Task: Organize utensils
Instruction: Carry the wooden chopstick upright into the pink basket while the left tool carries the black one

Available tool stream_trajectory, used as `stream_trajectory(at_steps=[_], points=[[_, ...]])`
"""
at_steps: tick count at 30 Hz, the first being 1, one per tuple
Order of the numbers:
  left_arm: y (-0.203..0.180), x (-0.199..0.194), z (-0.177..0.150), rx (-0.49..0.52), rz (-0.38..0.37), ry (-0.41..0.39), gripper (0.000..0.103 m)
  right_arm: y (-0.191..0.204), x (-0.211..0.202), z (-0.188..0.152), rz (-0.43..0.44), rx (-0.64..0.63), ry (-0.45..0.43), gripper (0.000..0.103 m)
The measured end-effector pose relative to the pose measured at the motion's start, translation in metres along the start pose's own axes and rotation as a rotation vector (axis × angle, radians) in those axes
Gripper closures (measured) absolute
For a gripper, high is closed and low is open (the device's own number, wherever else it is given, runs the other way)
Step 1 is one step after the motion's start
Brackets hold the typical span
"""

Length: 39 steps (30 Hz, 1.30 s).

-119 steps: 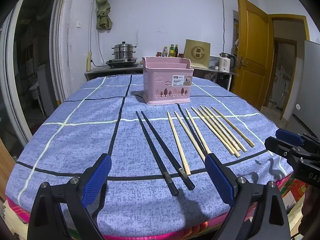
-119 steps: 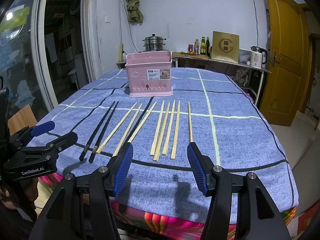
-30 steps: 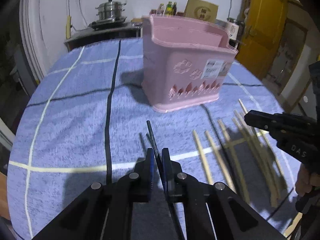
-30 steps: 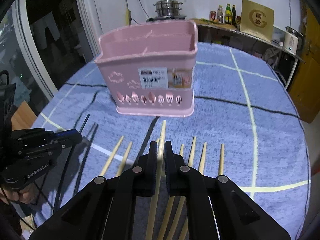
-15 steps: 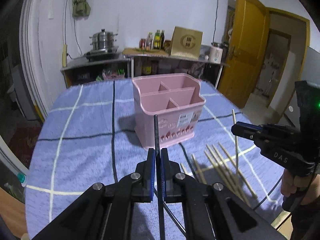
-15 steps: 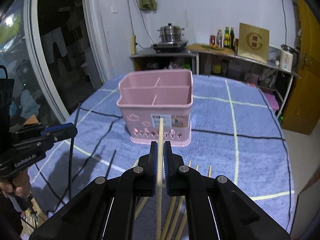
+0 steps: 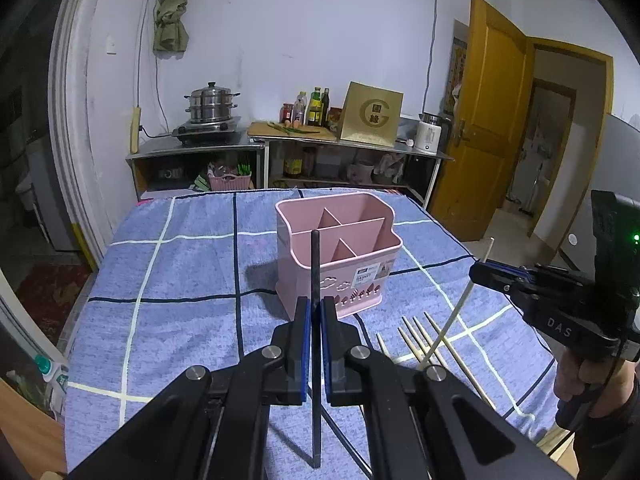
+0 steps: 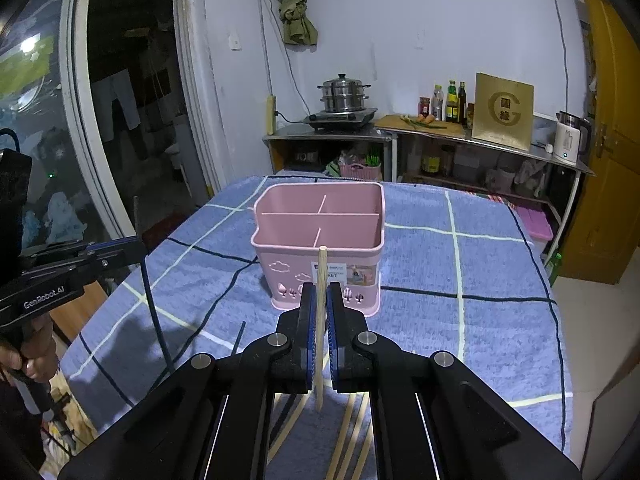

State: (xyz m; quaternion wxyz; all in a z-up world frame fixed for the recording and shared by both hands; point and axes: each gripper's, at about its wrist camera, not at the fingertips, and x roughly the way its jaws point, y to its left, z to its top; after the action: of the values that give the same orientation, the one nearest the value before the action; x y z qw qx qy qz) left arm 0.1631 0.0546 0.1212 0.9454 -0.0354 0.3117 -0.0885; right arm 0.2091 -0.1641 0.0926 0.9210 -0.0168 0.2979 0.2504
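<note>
My left gripper (image 7: 315, 309) is shut on a black chopstick (image 7: 315, 264), held upright in the air in front of the pink utensil basket (image 7: 372, 240). My right gripper (image 8: 319, 295) is shut on a pale wooden chopstick (image 8: 321, 268), also upright, with the pink utensil basket (image 8: 280, 236) just beyond it. Each gripper shows in the other's view: the right gripper (image 7: 486, 274) with its wooden chopstick (image 7: 460, 312) and the left gripper (image 8: 132, 247) with its black chopstick (image 8: 154, 316). Several wooden chopsticks (image 7: 416, 336) and one black chopstick (image 8: 239, 336) lie on the blue checked cloth.
The table (image 7: 180, 272) carries the basket near its middle. Behind it stands a counter with a steel pot (image 7: 211, 104), bottles (image 7: 316, 112), a gold box (image 7: 372, 120) and a kettle (image 7: 430, 136). A yellow door (image 7: 484, 120) is open at the right.
Both grippers have closed on a chopstick each and lifted it off the cloth. Both have risen, so the basket's open compartments now show from above.
</note>
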Motion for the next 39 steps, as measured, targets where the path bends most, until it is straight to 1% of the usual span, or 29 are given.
stream_trajectory(at_steps=[4,11,17,25,31,35,39], points=[[-0.001,-0.004,0.007,0.0,-0.011,-0.008,0.098,0.002,-0.003,0.004,0.001,-0.009,-0.011,0.098],[-0.007,-0.004,0.03,0.004,-0.036,-0.023,0.098,0.004,-0.006,0.019,0.005,-0.022,-0.033,0.098],[-0.011,0.0,0.062,-0.011,-0.067,-0.034,0.098,-0.001,-0.009,0.045,0.014,-0.012,-0.074,0.098],[-0.011,-0.004,0.115,-0.033,-0.091,-0.104,0.098,-0.004,-0.01,0.083,0.017,-0.008,-0.142,0.098],[0.001,-0.001,0.144,-0.057,-0.081,-0.148,0.098,-0.009,0.001,0.107,0.024,0.02,-0.177,0.098],[0.01,0.009,0.155,-0.065,-0.072,-0.157,0.098,-0.013,0.009,0.119,0.037,0.037,-0.192,0.098],[0.016,0.025,0.156,-0.071,-0.067,-0.145,0.098,-0.012,0.024,0.126,0.056,0.044,-0.194,0.098]])
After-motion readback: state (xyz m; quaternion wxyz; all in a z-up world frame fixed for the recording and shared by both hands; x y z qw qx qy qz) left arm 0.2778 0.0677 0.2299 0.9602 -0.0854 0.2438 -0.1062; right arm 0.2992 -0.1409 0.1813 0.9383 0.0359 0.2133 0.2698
